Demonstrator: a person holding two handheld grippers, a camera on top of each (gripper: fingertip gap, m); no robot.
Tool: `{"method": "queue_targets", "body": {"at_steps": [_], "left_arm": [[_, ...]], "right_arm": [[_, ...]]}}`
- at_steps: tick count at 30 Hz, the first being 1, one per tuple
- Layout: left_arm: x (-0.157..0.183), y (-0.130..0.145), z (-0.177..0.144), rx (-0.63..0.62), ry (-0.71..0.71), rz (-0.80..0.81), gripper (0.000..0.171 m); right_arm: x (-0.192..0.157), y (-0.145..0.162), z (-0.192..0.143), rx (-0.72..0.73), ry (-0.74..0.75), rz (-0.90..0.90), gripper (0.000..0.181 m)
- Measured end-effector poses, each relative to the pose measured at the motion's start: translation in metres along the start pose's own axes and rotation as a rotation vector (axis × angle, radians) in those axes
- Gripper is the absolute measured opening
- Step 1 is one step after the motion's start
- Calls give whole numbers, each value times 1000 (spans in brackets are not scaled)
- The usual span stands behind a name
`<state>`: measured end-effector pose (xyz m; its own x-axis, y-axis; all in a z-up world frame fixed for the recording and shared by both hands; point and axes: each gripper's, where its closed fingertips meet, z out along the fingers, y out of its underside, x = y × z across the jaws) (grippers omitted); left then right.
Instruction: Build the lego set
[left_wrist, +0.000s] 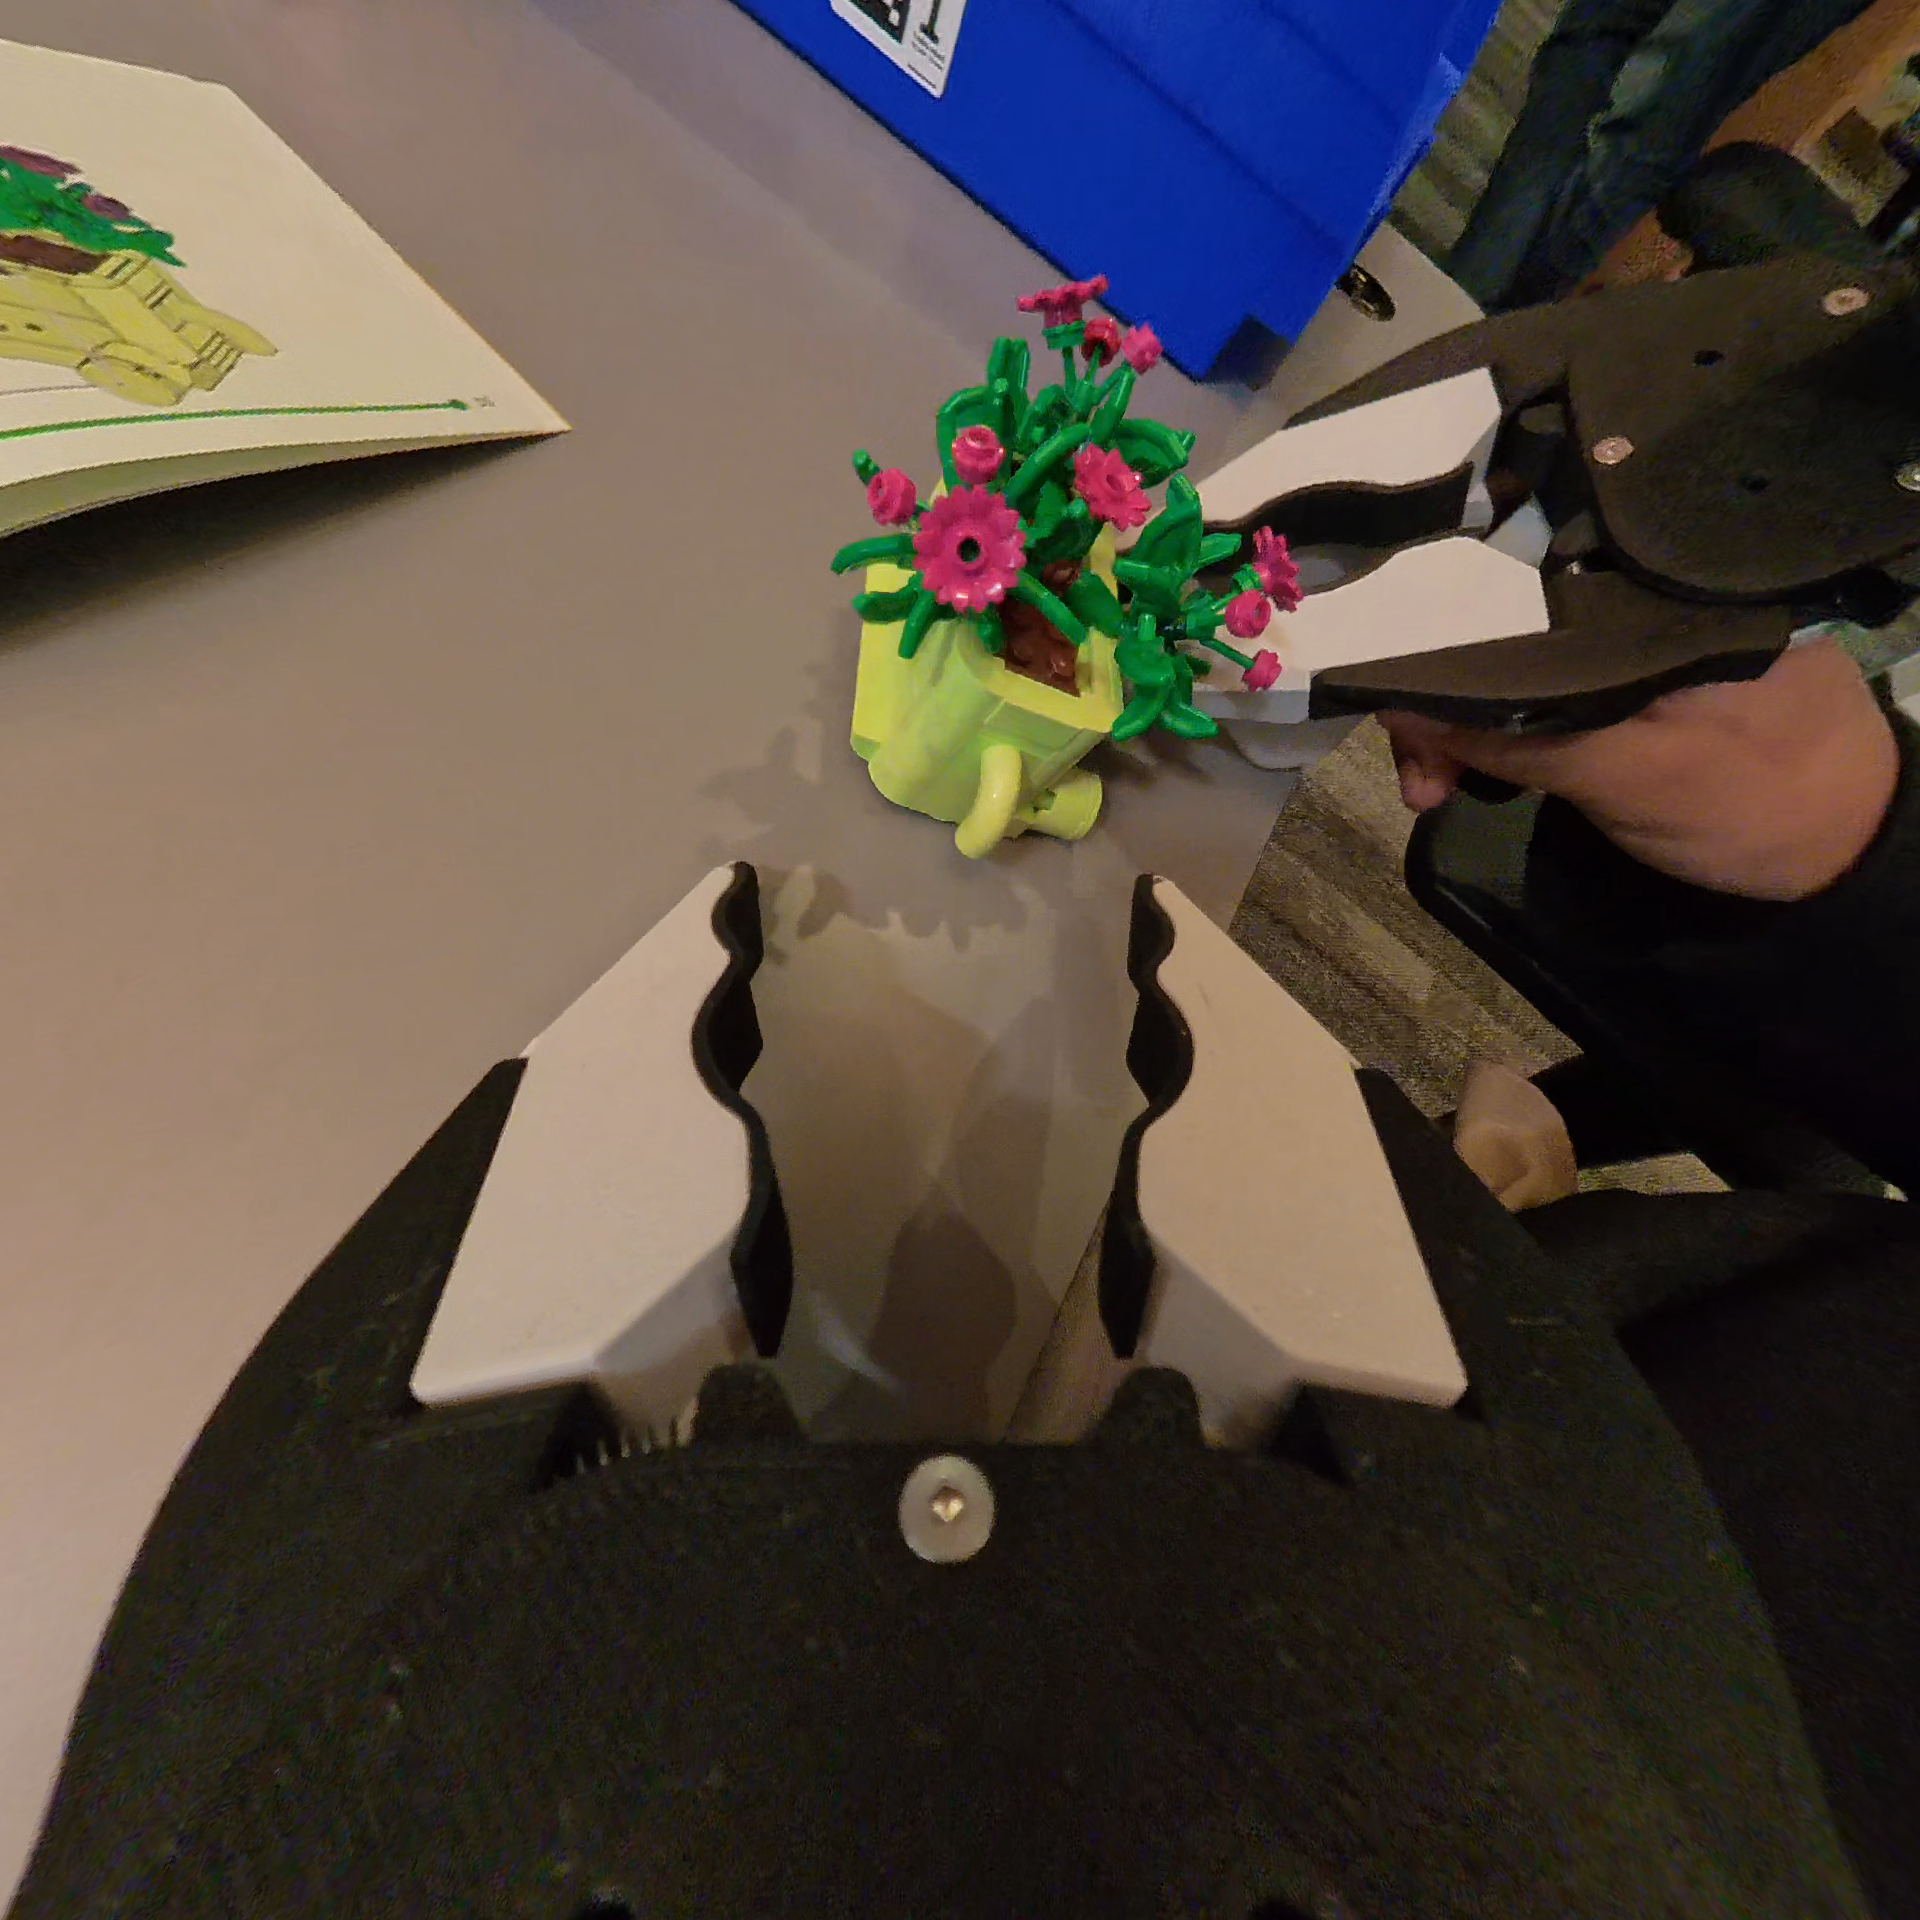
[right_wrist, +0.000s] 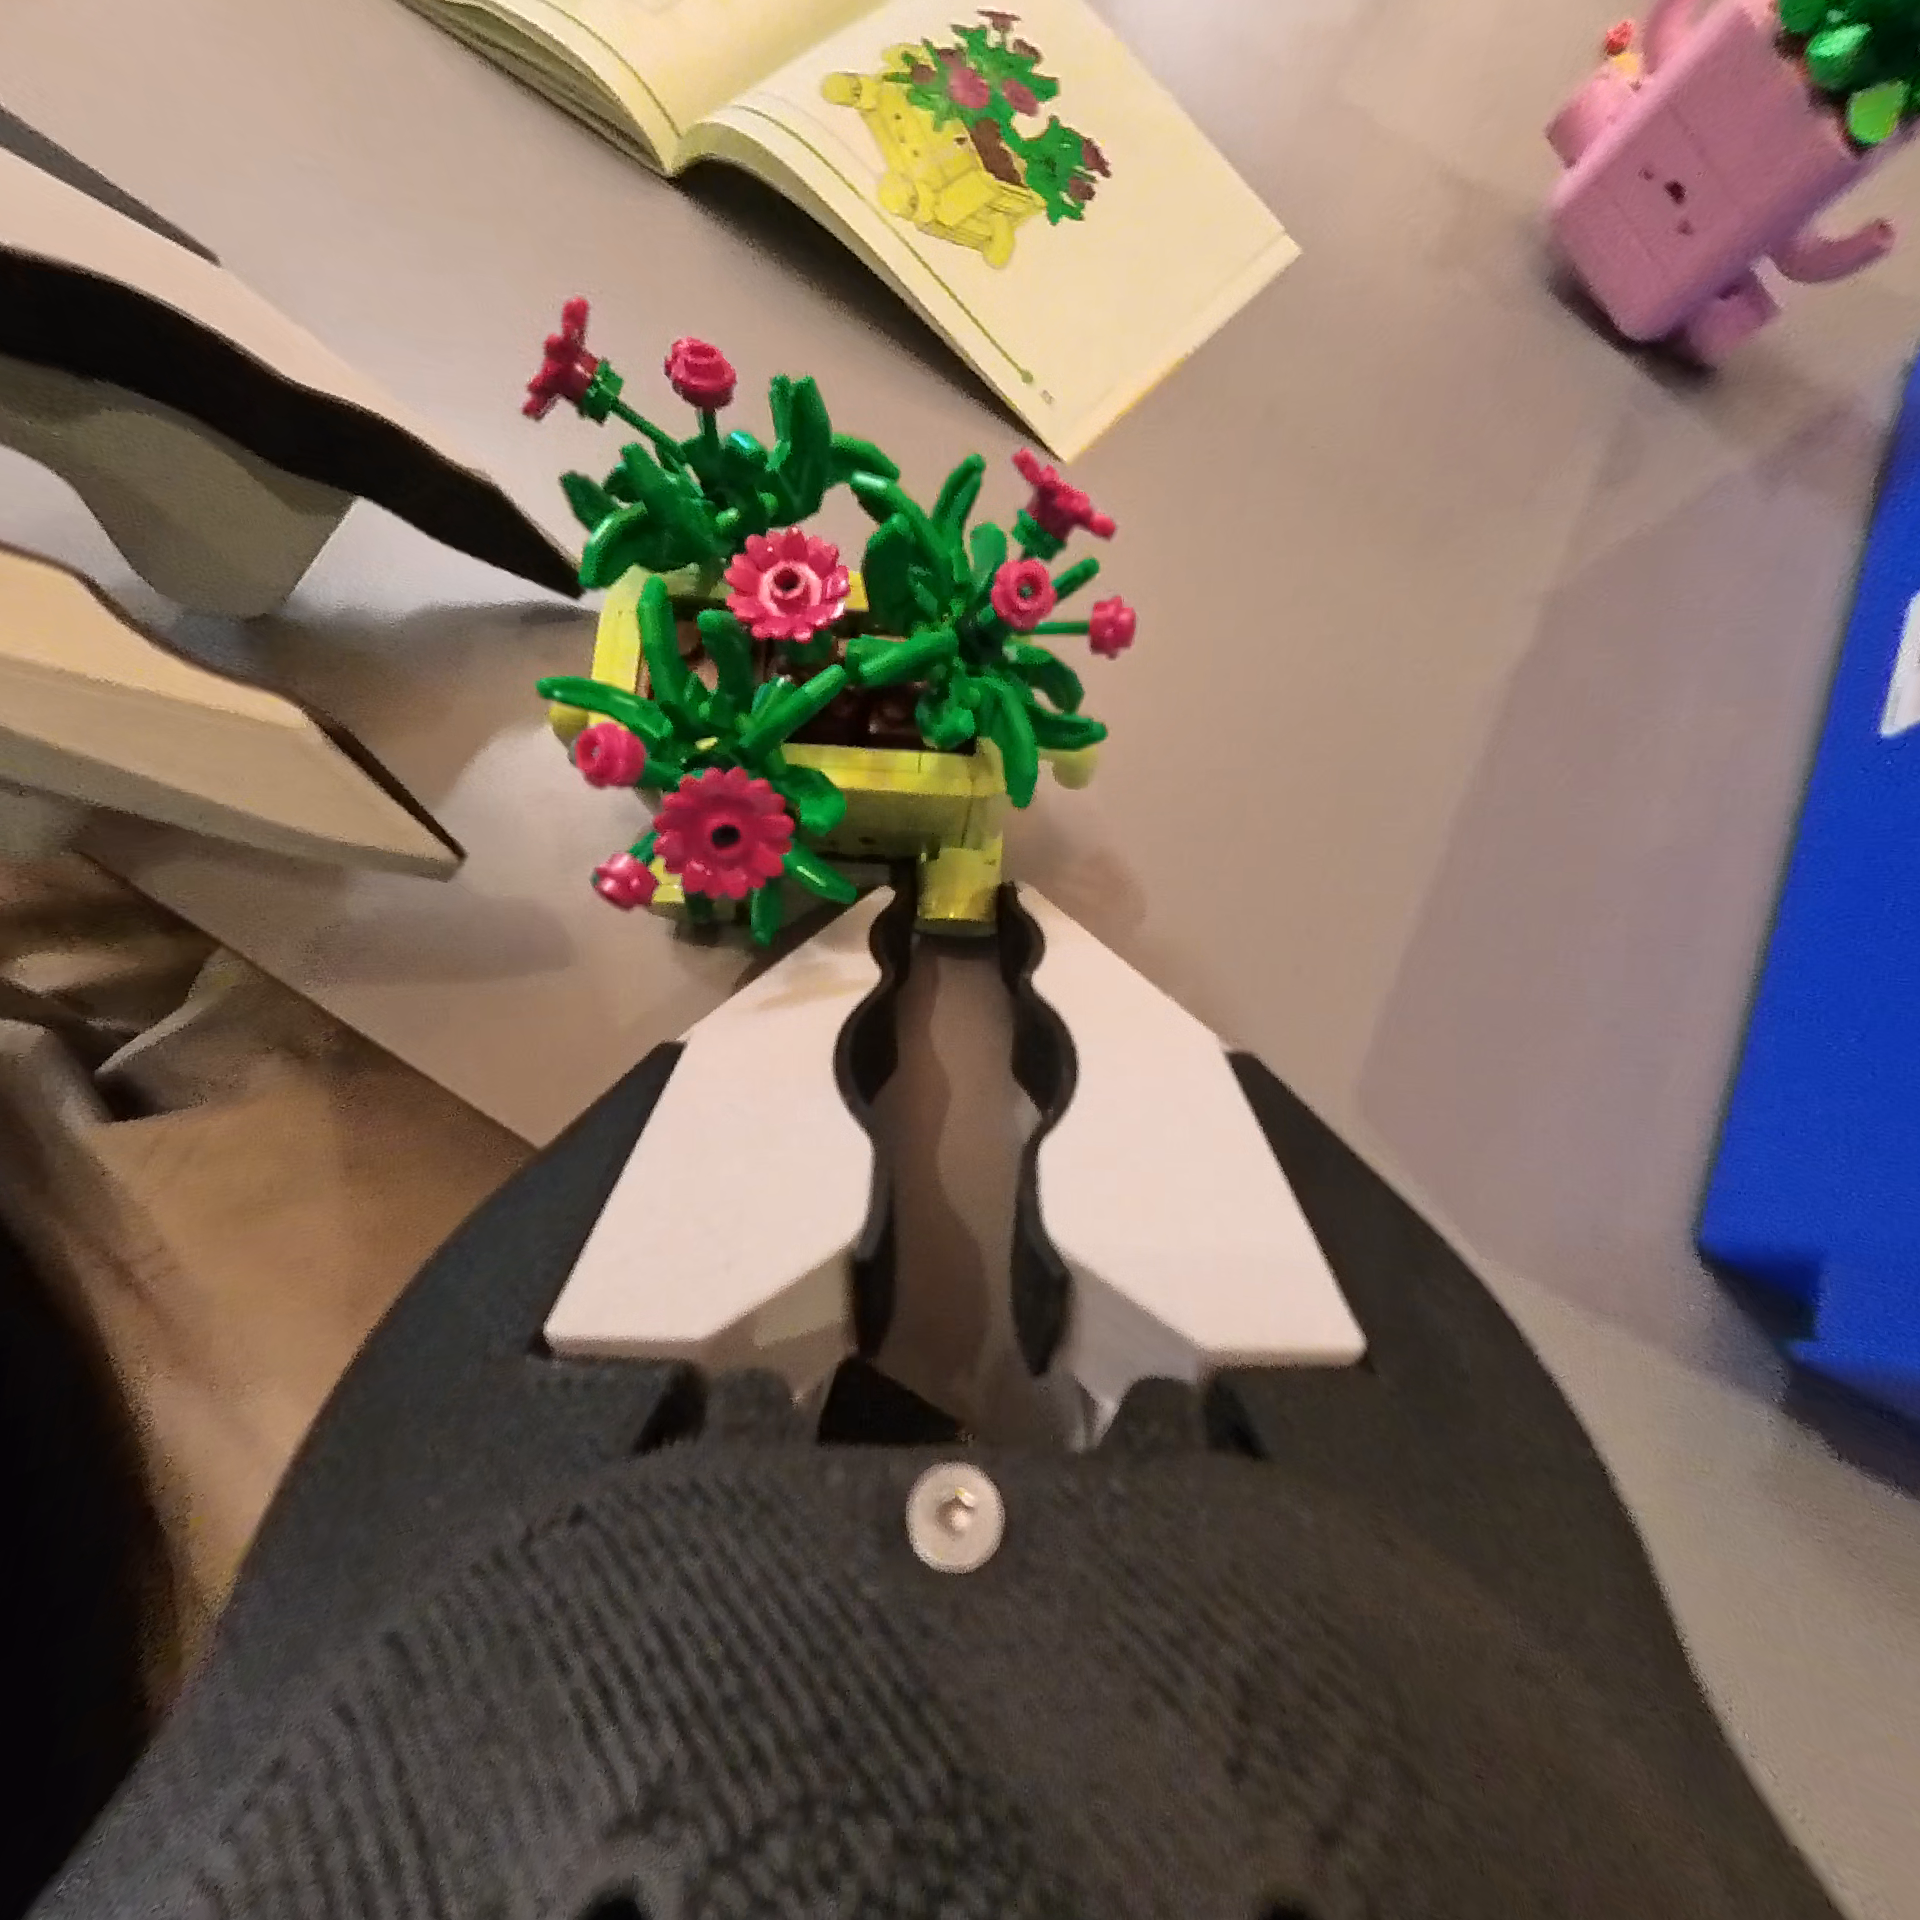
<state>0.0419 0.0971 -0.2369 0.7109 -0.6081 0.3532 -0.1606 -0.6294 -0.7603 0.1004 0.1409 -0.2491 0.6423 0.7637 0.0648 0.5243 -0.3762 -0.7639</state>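
one lego planter (right_wrist: 831, 665) between right jaws

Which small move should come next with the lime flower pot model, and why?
Probably open the right gripper and back away: the lime flower pot model looks fully flowered like the open instruction booklet picture, while the left gripper is open and empty.

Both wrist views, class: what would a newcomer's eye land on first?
The lime-green brick planter full of magenta flowers stands mid-table. The right hand-held gripper pinches a lime piece at its base, while the left hand-held gripper waits open nearby. An open instruction booklet lies beyond.
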Motion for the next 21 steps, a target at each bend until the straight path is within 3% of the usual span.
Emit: {"method": "queue_targets", "body": {"at_steps": [5, 8, 21], "left_arm": [[7, -2, 12, -4, -51, 74, 89], [9, -1, 19, -28, -86, 126, 91], [-13, -3, 13, -44, -157, 55, 67]], "right_arm": [[-4, 5, -7, -7, 53, 57, 15], [-11, 7, -9, -9, 49, 77, 15], [-34, 8, -12, -17, -46, 86, 17]]}}
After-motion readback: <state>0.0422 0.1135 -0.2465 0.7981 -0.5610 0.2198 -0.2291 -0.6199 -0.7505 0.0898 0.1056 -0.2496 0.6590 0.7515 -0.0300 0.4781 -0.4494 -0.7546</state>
